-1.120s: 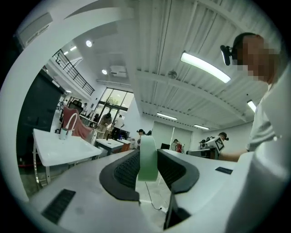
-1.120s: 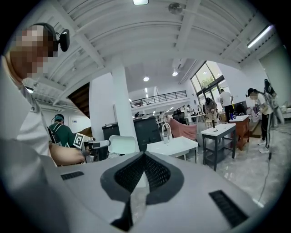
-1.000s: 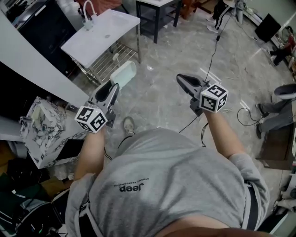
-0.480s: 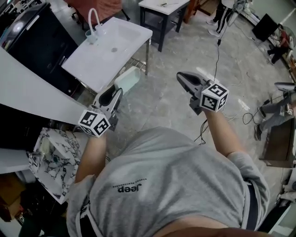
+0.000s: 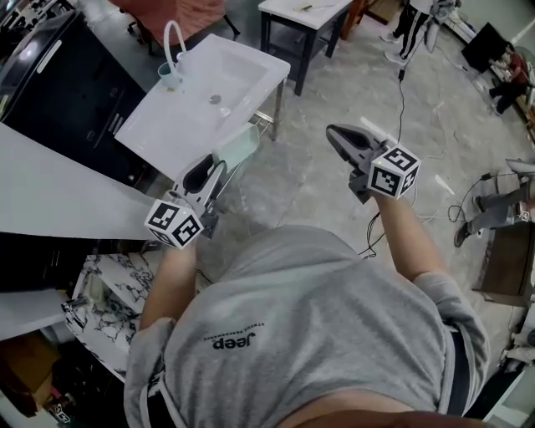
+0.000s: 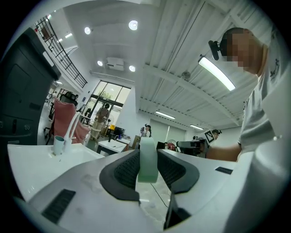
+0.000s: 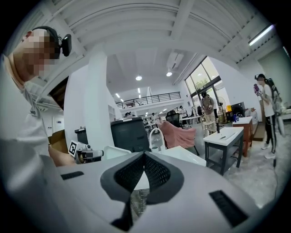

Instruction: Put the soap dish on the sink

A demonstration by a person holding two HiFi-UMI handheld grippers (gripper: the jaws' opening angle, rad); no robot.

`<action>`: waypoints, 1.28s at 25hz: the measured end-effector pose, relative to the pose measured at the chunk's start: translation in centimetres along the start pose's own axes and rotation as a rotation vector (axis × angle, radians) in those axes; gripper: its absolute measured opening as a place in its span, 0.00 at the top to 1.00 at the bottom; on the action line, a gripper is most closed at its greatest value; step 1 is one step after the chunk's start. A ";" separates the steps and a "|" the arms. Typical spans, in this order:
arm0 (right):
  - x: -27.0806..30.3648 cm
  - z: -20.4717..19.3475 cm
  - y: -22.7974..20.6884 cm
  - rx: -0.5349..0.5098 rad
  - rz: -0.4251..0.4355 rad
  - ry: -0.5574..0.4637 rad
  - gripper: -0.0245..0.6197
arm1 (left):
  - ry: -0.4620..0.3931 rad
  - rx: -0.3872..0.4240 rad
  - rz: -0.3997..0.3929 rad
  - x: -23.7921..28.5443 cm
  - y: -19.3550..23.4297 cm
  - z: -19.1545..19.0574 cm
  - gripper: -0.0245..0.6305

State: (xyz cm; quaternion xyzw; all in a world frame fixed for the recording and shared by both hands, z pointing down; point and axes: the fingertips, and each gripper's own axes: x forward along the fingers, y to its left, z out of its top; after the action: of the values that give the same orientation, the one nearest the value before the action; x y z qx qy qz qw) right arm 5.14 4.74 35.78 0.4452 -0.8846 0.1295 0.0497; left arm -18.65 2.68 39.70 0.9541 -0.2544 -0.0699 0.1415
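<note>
Grey cotton fills the bottom of my head view: the person's T-shirt (image 5: pixel 318 334), with both forearms reaching out past it. On the left, the left claw (image 5: pixel 216 170) is clamped on the pale green soap dish (image 6: pixel 148 160). Its own view shows the dish standing on edge, pinched between the two dark ribbed pads. From above, the dish sticks out ahead of the claw, in the air just beside the near right edge of the white sink (image 5: pixel 159 125), not resting on it. The right claw (image 7: pixel 143 157) holds nothing, its jaws pressed together at the tips. It hangs over the grey marble floor (image 5: pixel 309 167), well apart from the sink. Further on, the basin shows its drain (image 5: pixel 215 99), and at the far side a curved white faucet (image 6: pixel 69 131) stands with a teal cup (image 6: pixel 59 145) just beside it. Beyond that is a white surface (image 5: pixel 305 10) on dark legs.
</note>
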 end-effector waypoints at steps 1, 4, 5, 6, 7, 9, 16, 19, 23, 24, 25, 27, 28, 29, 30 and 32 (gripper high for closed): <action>0.2 -0.1 -0.8 0.001 0.001 0.001 0.88 | -0.002 -0.004 0.004 0.5 0.3 -0.1 0.78; 0.5 -0.3 -3.4 0.011 0.007 -0.005 0.88 | -0.005 -0.012 0.017 2.0 0.8 -0.5 0.78; 0.7 -0.1 -4.6 0.018 0.013 -0.011 0.88 | -0.004 -0.014 0.024 2.7 1.0 -0.6 0.78; 1.2 0.1 -5.9 0.023 0.025 -0.015 0.88 | -0.004 -0.016 0.035 3.5 1.3 -0.7 0.78; 1.9 0.3 -7.3 0.025 0.042 -0.015 0.88 | -0.006 -0.017 0.052 4.4 1.7 -0.7 0.78; 3.6 1.0 -10.4 0.020 0.083 -0.012 0.88 | -0.012 -0.020 0.088 6.8 2.9 -0.7 0.78; 9.9 4.4 -21.9 -0.009 0.241 0.029 0.88 | -0.069 -0.081 0.241 17.1 7.7 0.2 0.78; 11.9 6.4 -26.1 -0.043 0.302 0.048 0.88 | -0.091 -0.112 0.294 21.4 9.5 0.8 0.78; 15.0 8.4 -30.6 -0.059 0.369 0.063 0.88 | -0.119 -0.150 0.363 25.7 12.0 1.7 0.78; 15.9 8.6 -31.3 -0.060 0.383 0.066 0.88 | -0.126 -0.167 0.379 26.5 12.8 1.8 0.78; 16.9 8.8 -31.8 -0.059 0.398 0.069 0.88 | -0.132 -0.185 0.395 27.0 13.7 1.8 0.78; 18.8 9.0 -32.4 -0.058 0.427 0.074 0.88 | -0.135 -0.211 0.423 27.7 15.3 1.6 0.78; 19.7 9.0 -32.5 -0.060 0.438 0.078 0.88 | -0.135 -0.220 0.433 28.0 16.1 1.5 0.78; 20.7 9.0 -32.8 -0.061 0.445 0.082 0.88 | -0.137 -0.229 0.441 28.2 16.9 1.5 0.78; 21.6 9.0 -33.0 -0.062 0.449 0.086 0.88 | -0.142 -0.240 0.448 28.5 17.8 1.5 0.78; 23.4 8.8 -33.2 -0.063 0.453 0.096 0.88 | -0.153 -0.261 0.458 28.7 19.8 1.3 0.78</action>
State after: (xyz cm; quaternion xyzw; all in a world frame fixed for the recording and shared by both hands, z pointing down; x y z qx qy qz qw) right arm 17.91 -34.73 38.20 0.2270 -0.9621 0.1308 0.0751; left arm -3.41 -28.57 42.71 0.8374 -0.4622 -0.1404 0.2559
